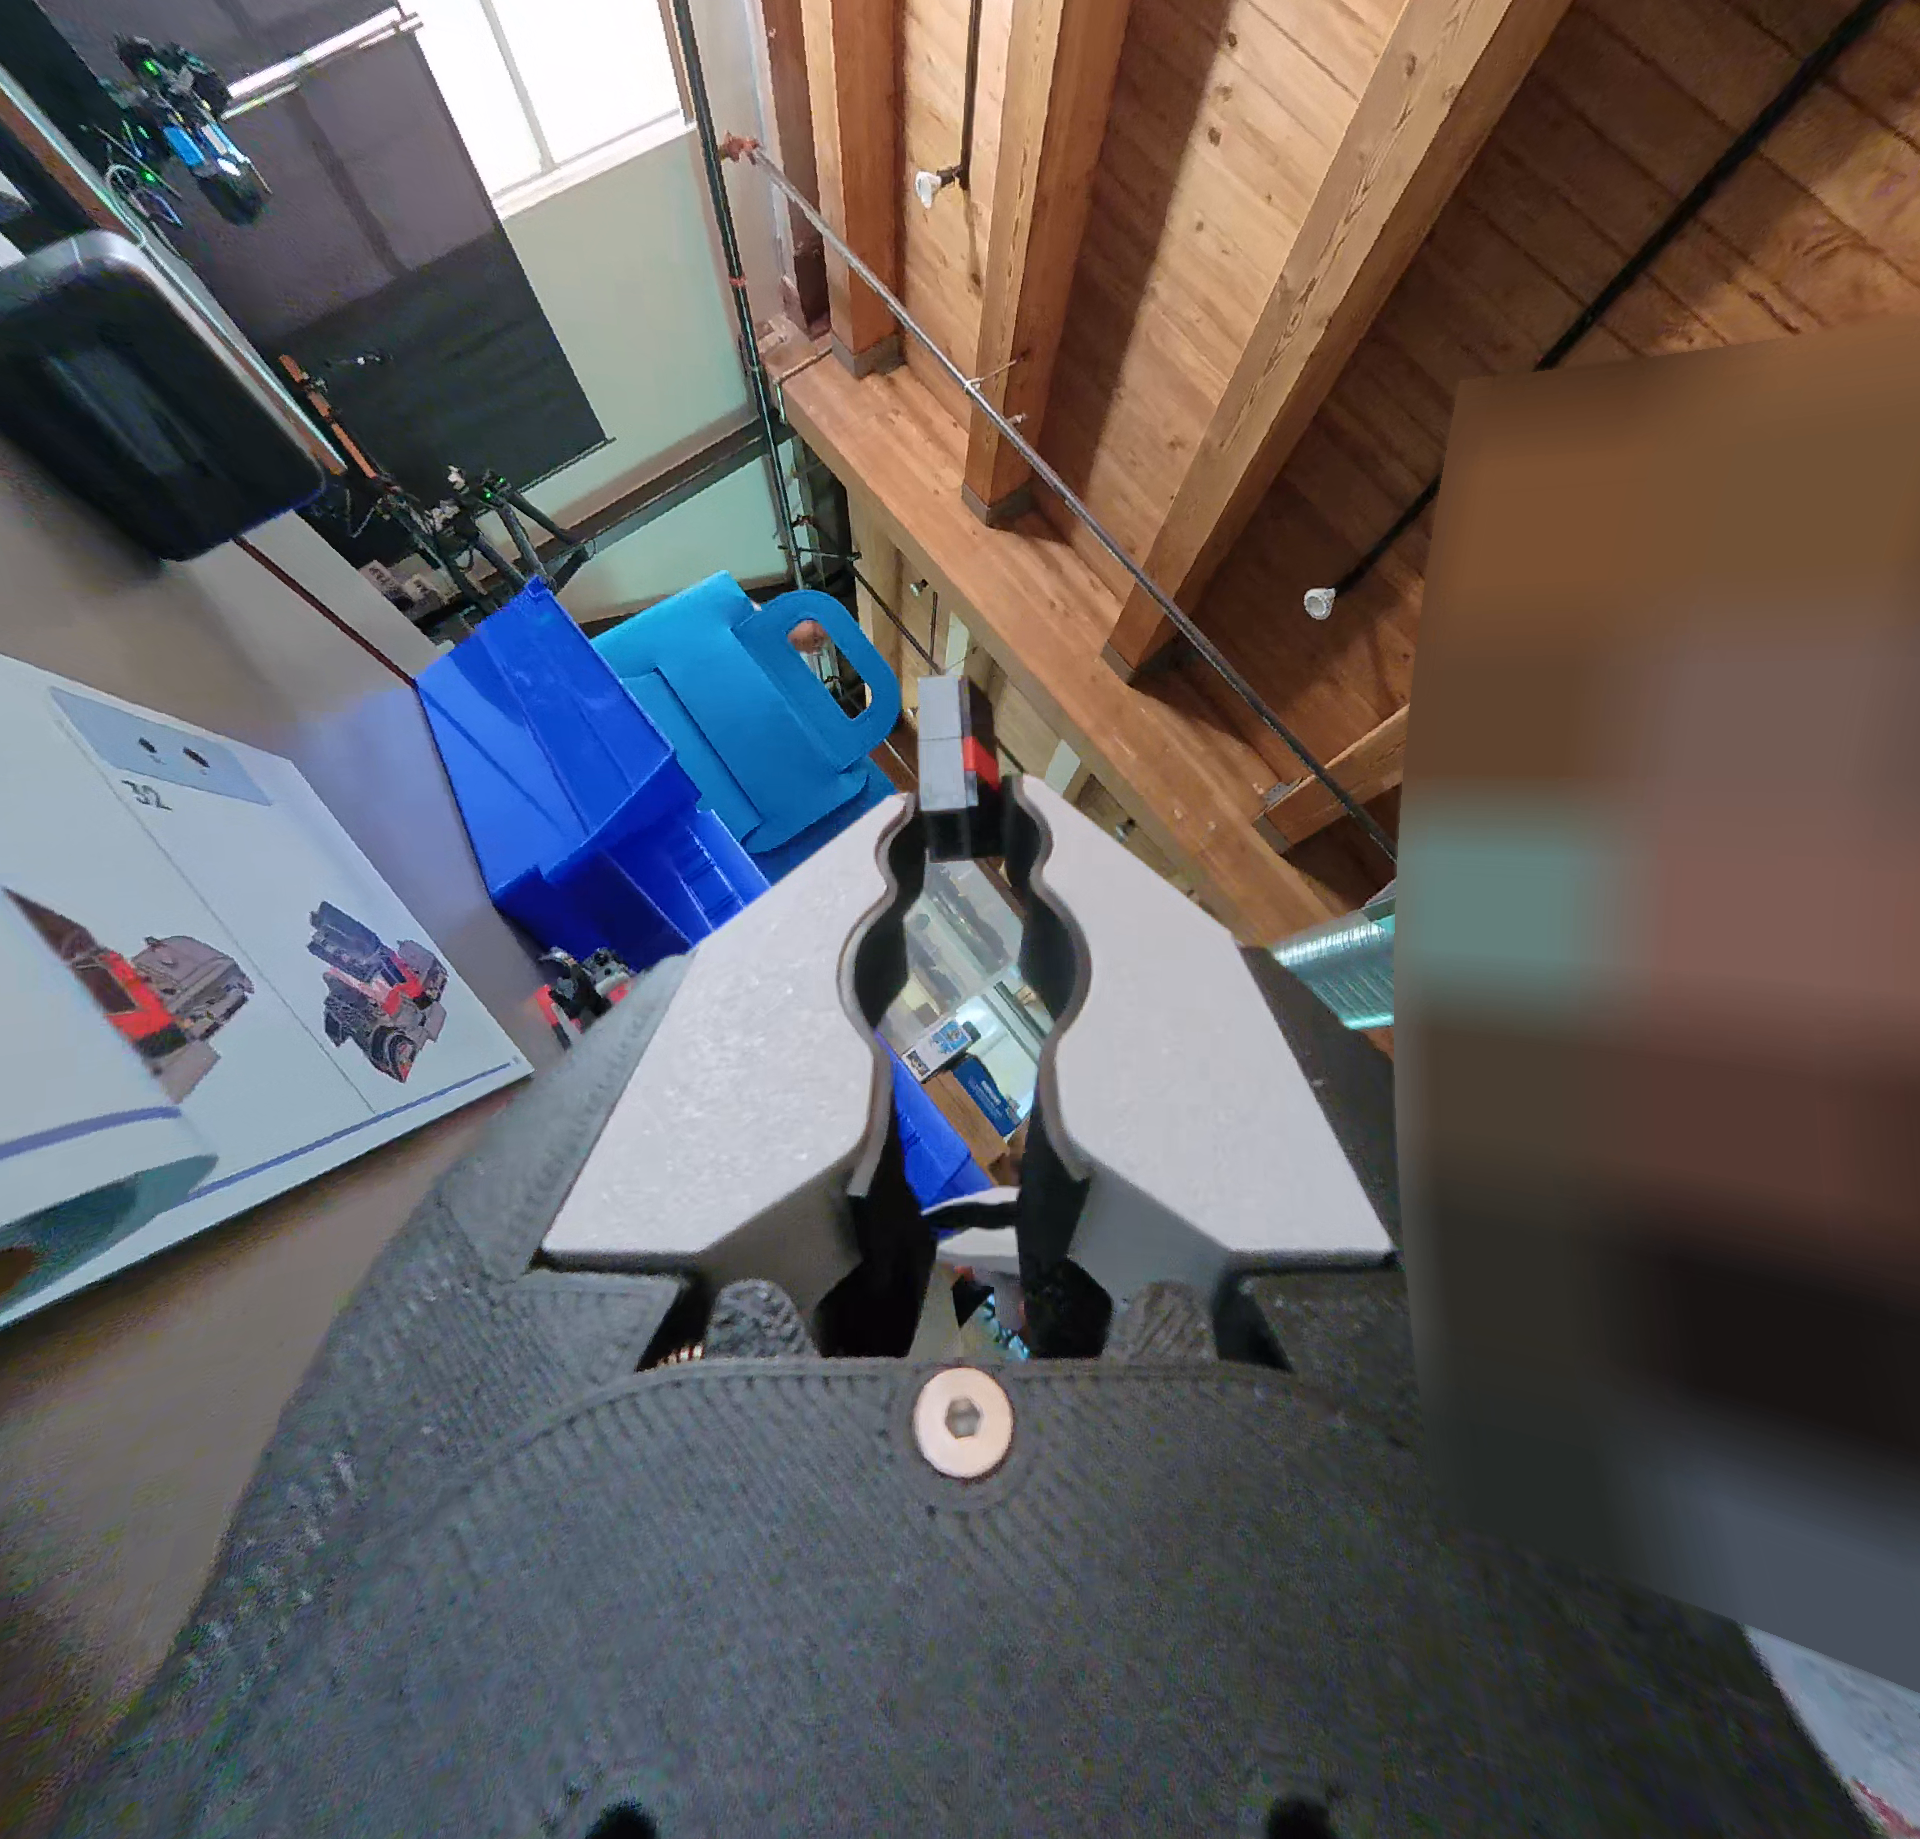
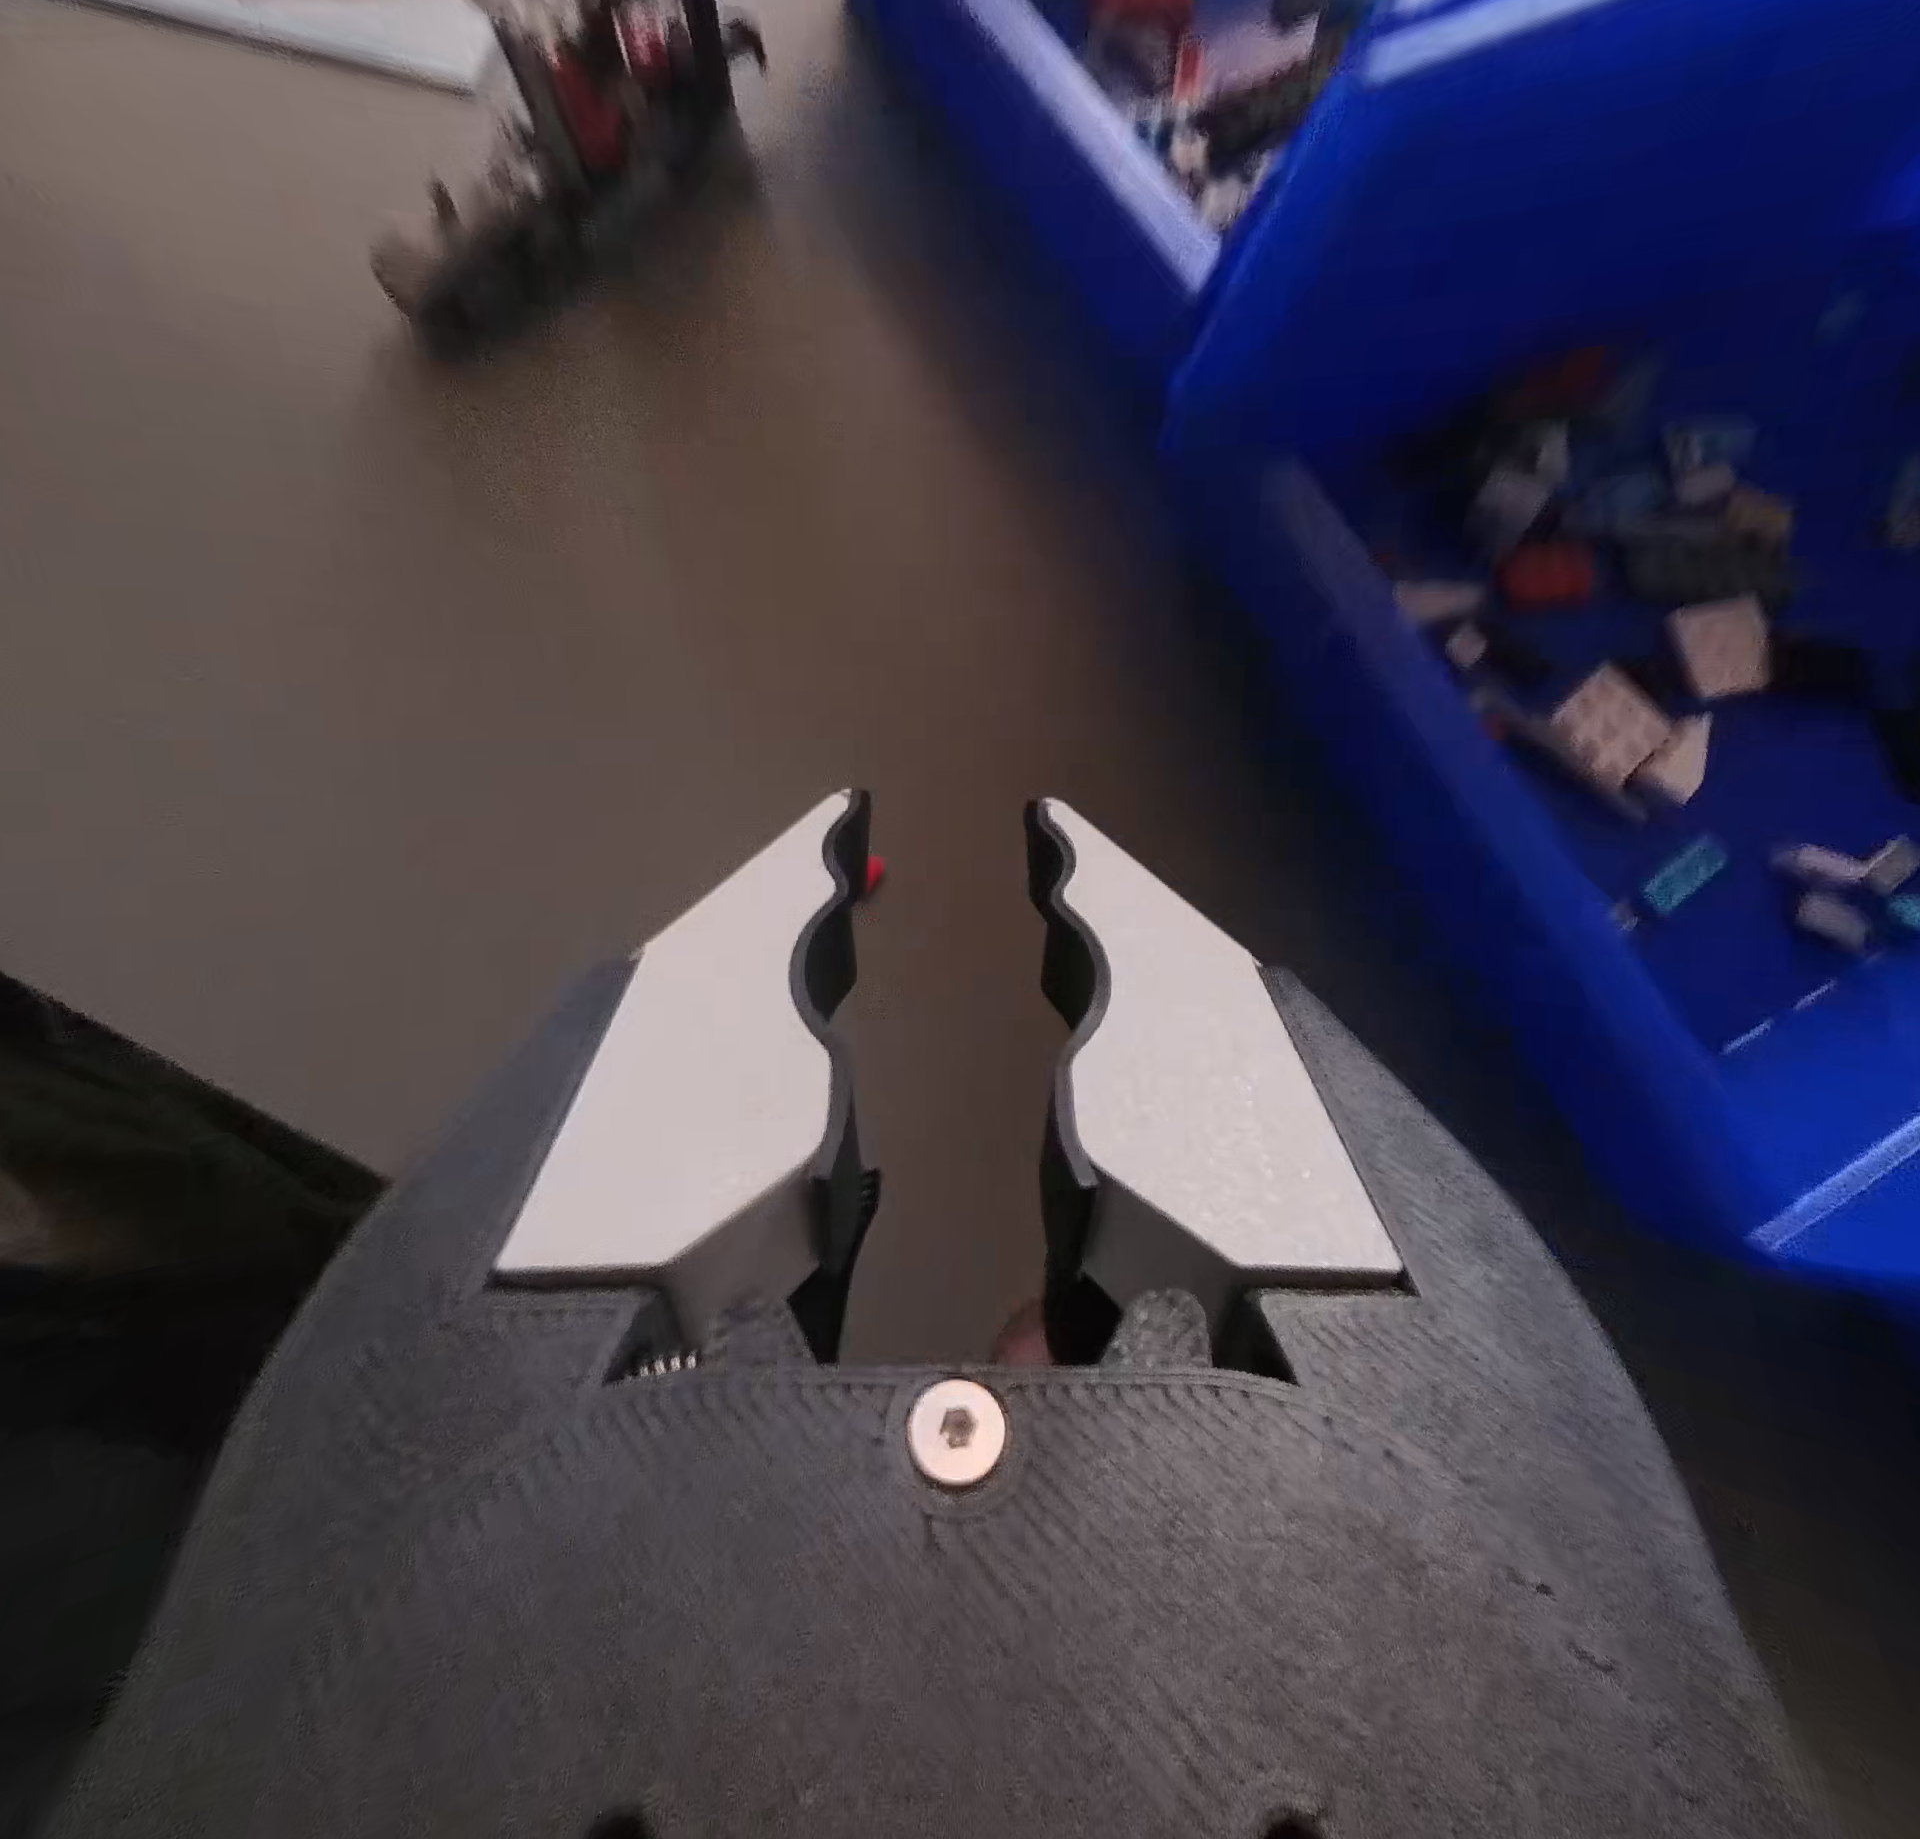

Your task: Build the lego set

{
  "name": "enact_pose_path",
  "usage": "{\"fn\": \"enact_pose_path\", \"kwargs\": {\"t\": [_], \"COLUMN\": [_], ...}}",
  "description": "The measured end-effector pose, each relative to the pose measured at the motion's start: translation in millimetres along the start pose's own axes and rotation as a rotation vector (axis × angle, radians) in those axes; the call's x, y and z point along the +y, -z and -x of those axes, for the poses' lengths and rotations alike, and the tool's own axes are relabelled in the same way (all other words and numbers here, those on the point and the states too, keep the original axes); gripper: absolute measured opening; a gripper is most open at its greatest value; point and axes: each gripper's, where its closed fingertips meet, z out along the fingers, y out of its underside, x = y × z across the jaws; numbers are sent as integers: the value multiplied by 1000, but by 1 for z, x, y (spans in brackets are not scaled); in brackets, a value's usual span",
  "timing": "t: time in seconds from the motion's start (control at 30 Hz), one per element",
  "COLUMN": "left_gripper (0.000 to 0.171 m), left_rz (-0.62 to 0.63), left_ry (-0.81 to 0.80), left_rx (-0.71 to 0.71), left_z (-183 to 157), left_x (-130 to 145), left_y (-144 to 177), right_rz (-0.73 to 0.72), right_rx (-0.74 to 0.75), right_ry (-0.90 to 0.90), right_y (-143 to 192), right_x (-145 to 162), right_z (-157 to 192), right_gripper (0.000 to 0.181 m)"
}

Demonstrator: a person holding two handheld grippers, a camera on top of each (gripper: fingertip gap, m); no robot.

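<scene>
My left gripper (image 1: pixel 961 815) is shut on a small grey, black and red lego piece (image 1: pixel 948 750) that sticks out past the fingertips. It is raised and tilted up towards the wooden ceiling. My right gripper (image 2: pixel 948 813) is open, low over the tan table (image 2: pixel 520 594). A tiny red bit (image 2: pixel 876 867) shows at its left fingertip; I cannot tell what it is. The partly built black and red lego model (image 2: pixel 592 127) stands blurred on the table ahead of the right gripper. It also peeks out in the left wrist view (image 1: pixel 584 989).
An open instruction booklet (image 1: pixel 208 958) lies on the table at left. Blue bins (image 2: pixel 1558 646) with several loose lego pieces (image 2: pixel 1631 646) stand right of the right gripper; blue bins (image 1: pixel 582 771) also show in the left wrist view. A black device (image 1: pixel 135 397) sits far left. One gripper's finger ends stand about 40 cm off the other's.
</scene>
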Motion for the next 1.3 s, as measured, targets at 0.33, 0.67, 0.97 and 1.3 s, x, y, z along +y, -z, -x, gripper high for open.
{"fn": "enact_pose_path", "kwargs": {"t": [0.33,0.67,0.97,1.3], "left_gripper": [15,15,15,14], "left_rz": [29,15,1,-43], "left_ry": [-8,4,5,46], "left_rx": [7,24,-7,-212], "left_z": [-1,-4,-2,26], "left_x": [12,9,7,5], "left_y": [-8,-3,0,8], "right_rz": [76,67,-95,-351], "right_rx": [-72,-128,-254,-392], "right_ry": [89,146,201,238], "right_y": [-26,-39,-61,-110], "right_x": [36,26,-40,-170], "right_z": [14,35,97,176], "right_gripper": [27,11,9,9]}}
